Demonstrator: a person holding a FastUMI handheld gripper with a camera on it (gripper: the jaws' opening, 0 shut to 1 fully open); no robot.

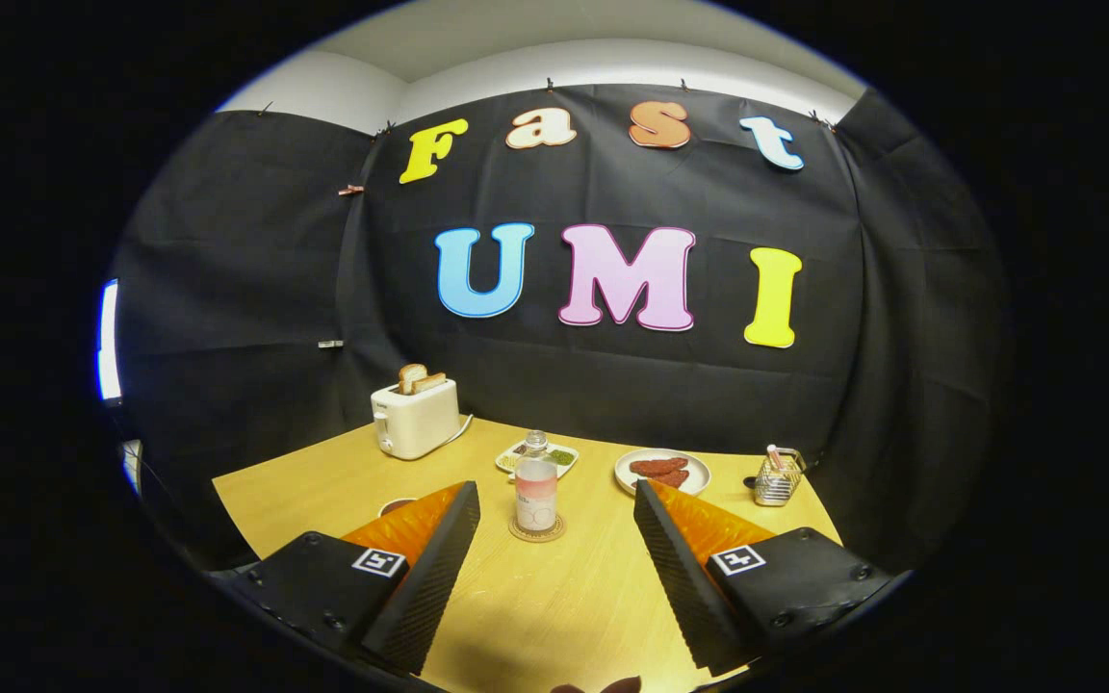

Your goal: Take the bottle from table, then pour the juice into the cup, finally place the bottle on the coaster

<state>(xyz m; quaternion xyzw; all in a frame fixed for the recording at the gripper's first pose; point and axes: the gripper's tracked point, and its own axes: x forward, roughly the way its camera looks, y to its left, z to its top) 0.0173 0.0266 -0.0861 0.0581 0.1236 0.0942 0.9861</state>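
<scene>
pink bottle [536, 493] stands on coaster [536, 529] beyond the open jaws.

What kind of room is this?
Probably a pretend breakfast table in a booth: a toaster with toast, a plate of sausages and a bottle on a coaster. The open claw holds nothing.

Bottle [536, 494] on coaster [536, 528], ahead of open gripper [554, 500]; toaster [415, 418] behind-left; plate [662, 472] behind-right.

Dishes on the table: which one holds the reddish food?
The round plate, beyond the open gripper. The small tray behind the bottle holds green bits.
</scene>
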